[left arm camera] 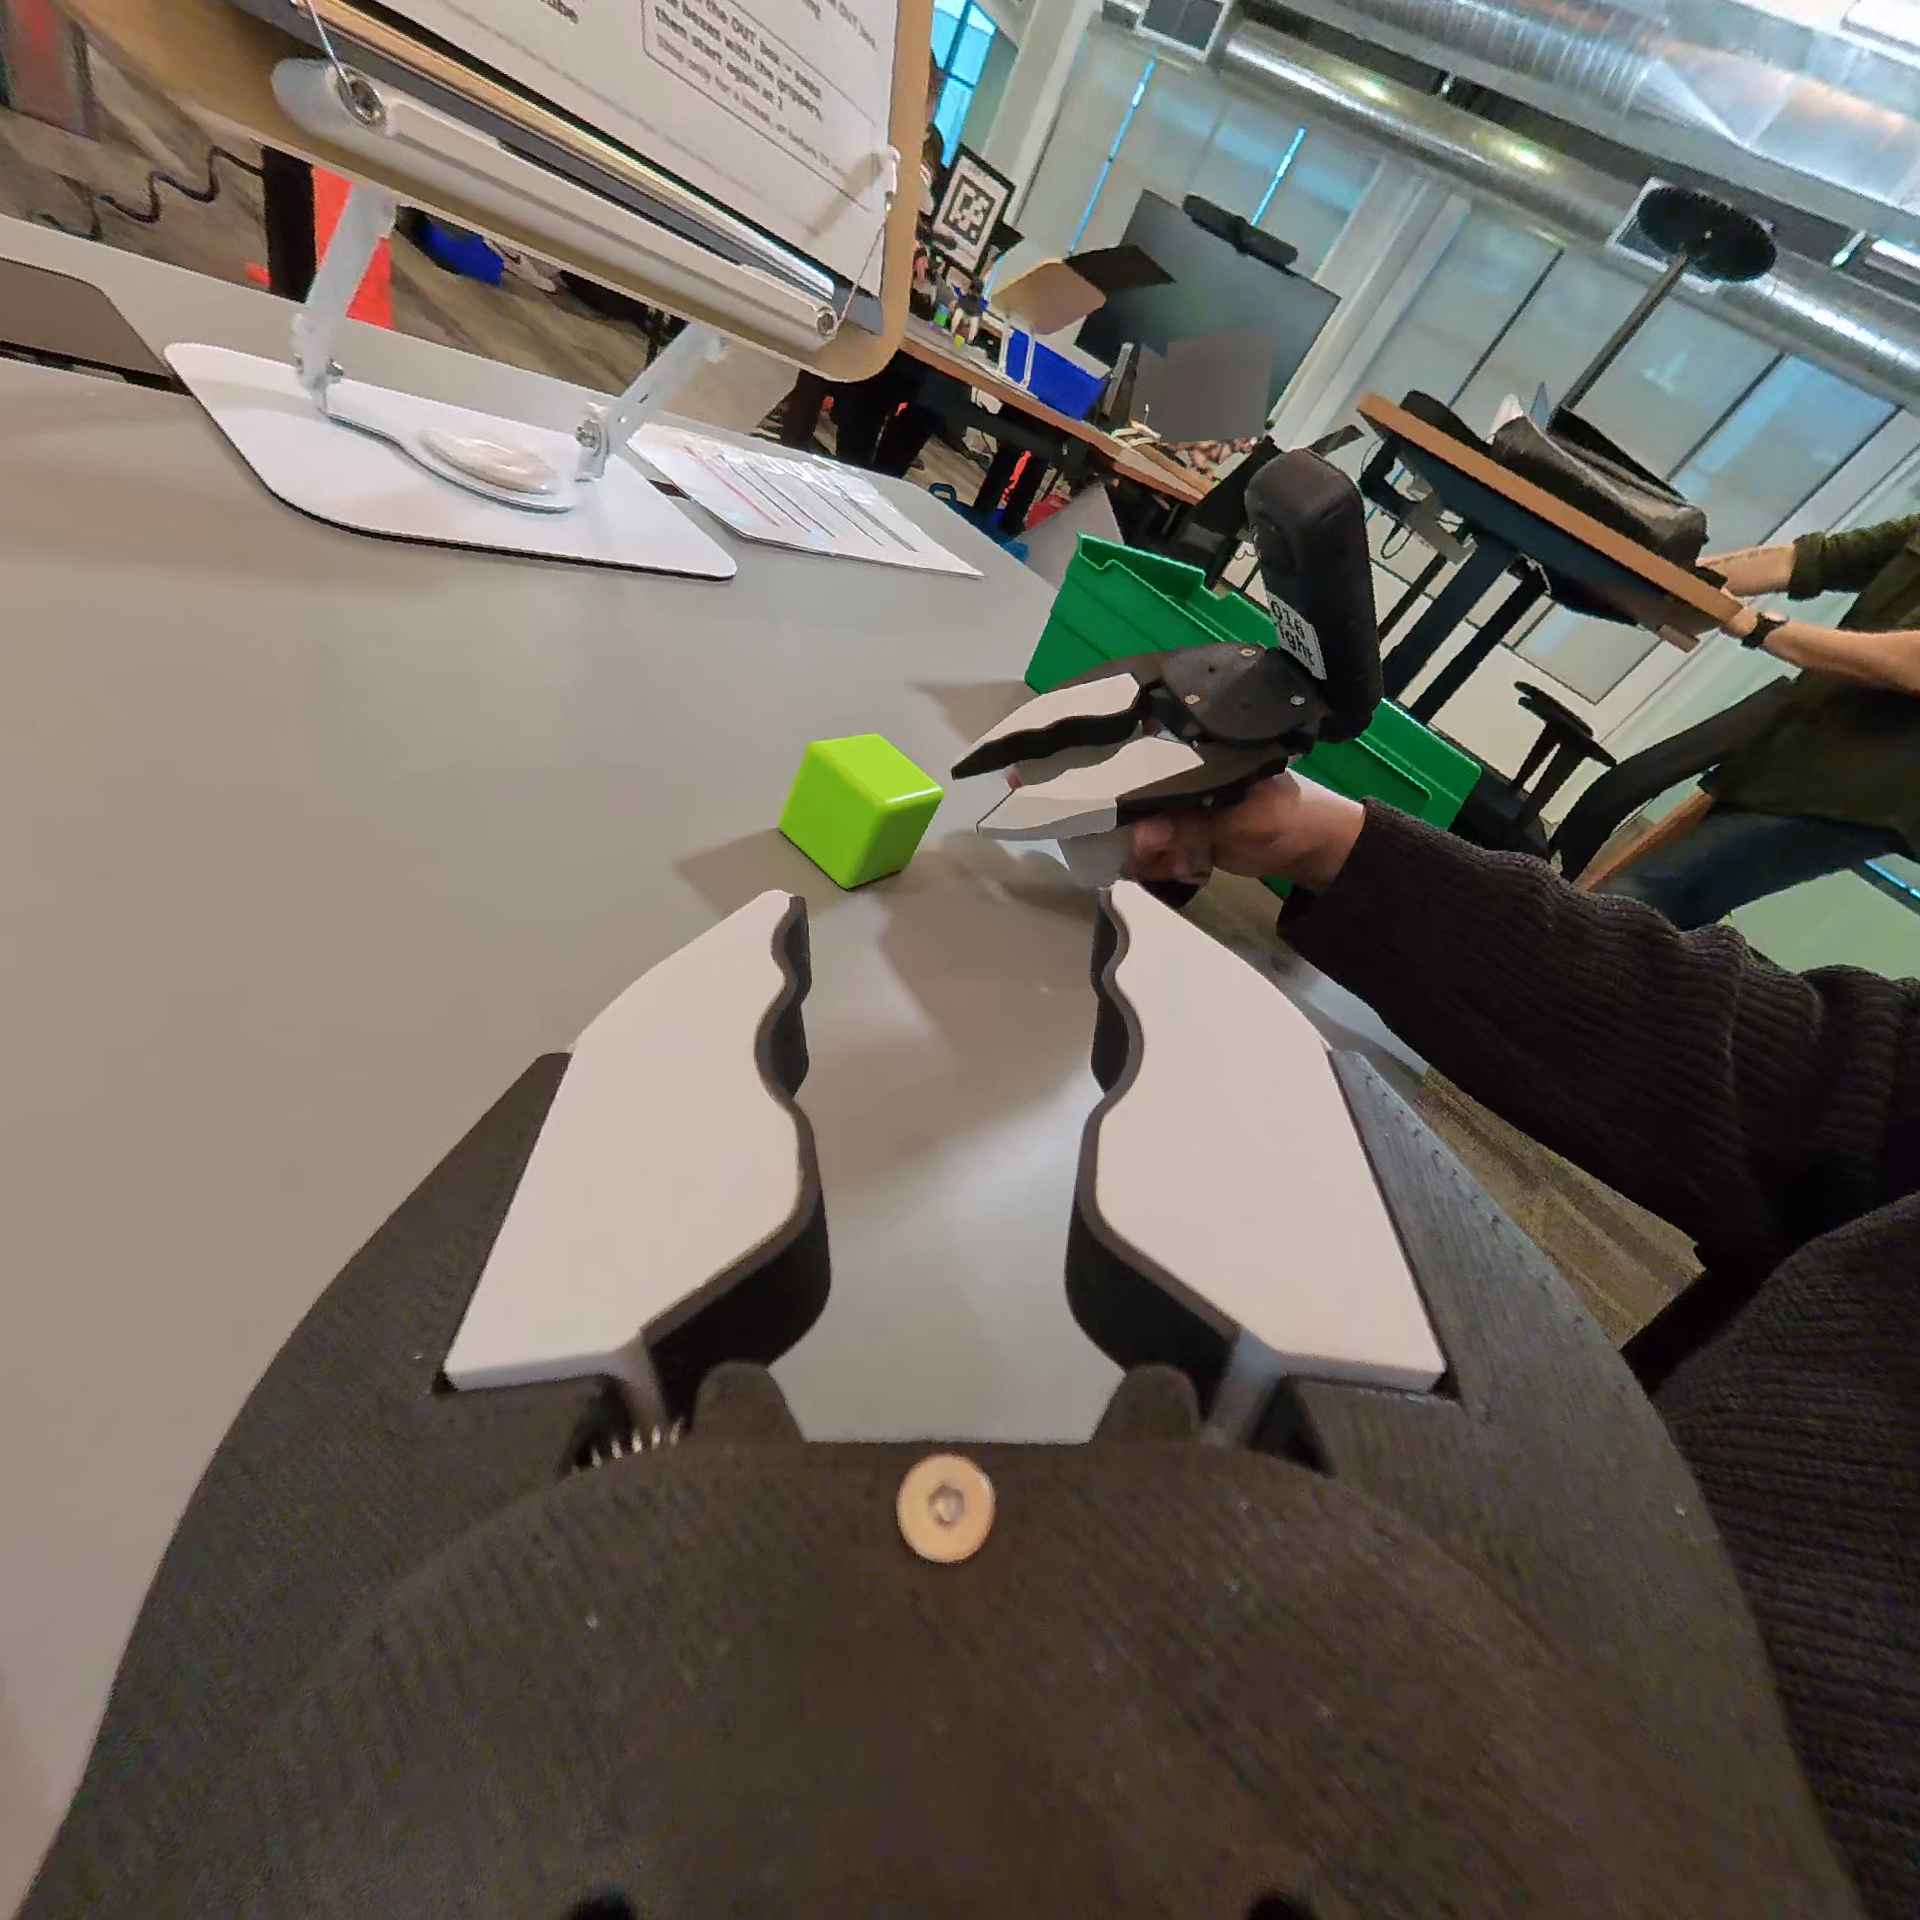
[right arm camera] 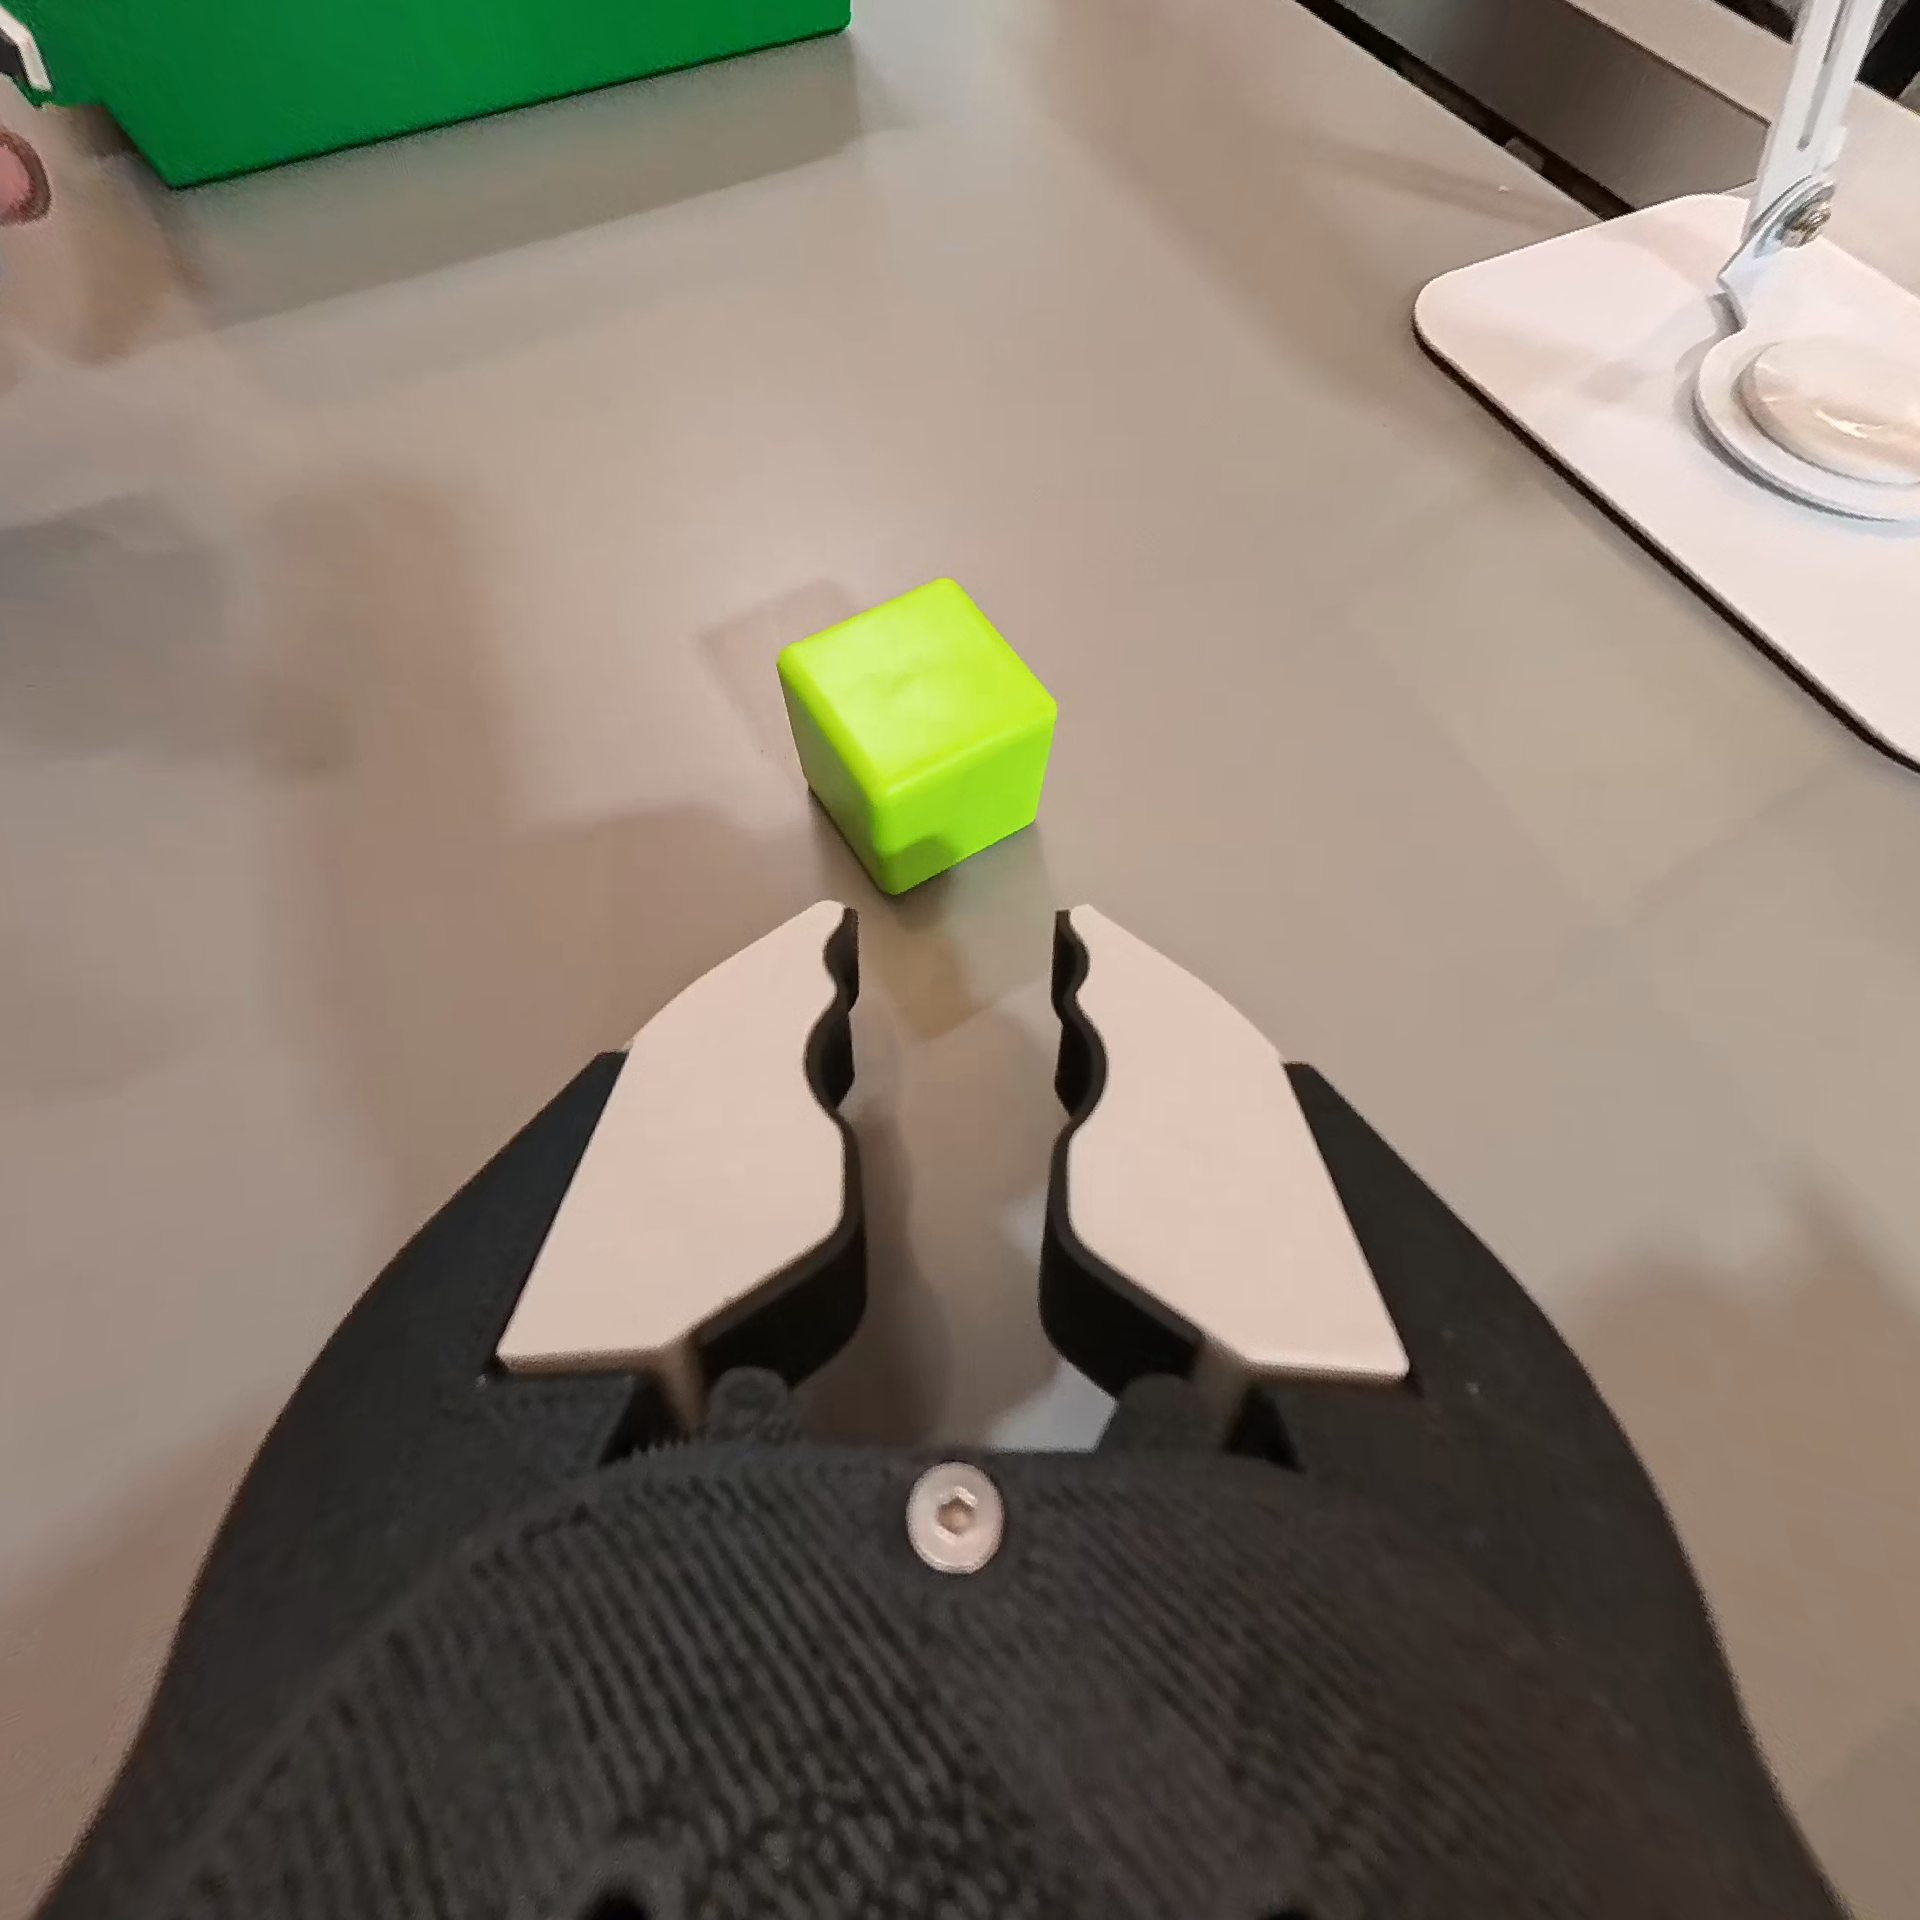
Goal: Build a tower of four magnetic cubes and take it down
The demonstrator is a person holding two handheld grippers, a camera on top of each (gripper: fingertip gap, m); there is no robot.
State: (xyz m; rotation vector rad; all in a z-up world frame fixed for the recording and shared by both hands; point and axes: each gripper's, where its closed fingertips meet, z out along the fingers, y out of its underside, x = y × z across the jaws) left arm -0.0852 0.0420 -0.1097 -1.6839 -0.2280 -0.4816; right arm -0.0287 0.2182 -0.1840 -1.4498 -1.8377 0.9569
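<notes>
Right wrist view showed the right gripper (right arm camera: pixel 954 916) with its fingers (right arm camera: pixel 717 1132) spread apart and empty, tips just short of a lime-green cube (right arm camera: pixel 920 727). The cube sat alone on the grey worktop (right arm camera: pixel 416 727), one corner turned toward the gripper, touching nothing else. Beyond the cube, at the far edge of the worktop, stood a green bin (right arm camera: pixel 447 73). To the cube's right lay the white base plate of a stand (right arm camera: pixel 1558 343), well apart from it.

In the left wrist view, the left gripper (left arm camera: pixel 948 904) also had its fingers (left arm camera: pixel 644 1153) parted with nothing between them, hovering near the cube (left arm camera: pixel 860 808) on its near side. The right gripper (left arm camera: pixel 982 800) showed there just beside the cube, held by a hand (left arm camera: pixel 1247 836) in a dark knitted sleeve (left arm camera: pixel 1558 1039). The green bin (left arm camera: pixel 1132 613) lay past the cube, behind that gripper. The stand (left arm camera: pixel 457 468) stood farther off from the cube, carrying a tilted board with a printed sheet, and a second sheet of paper (left arm camera: pixel 810 504) lay flat next to its base.
</notes>
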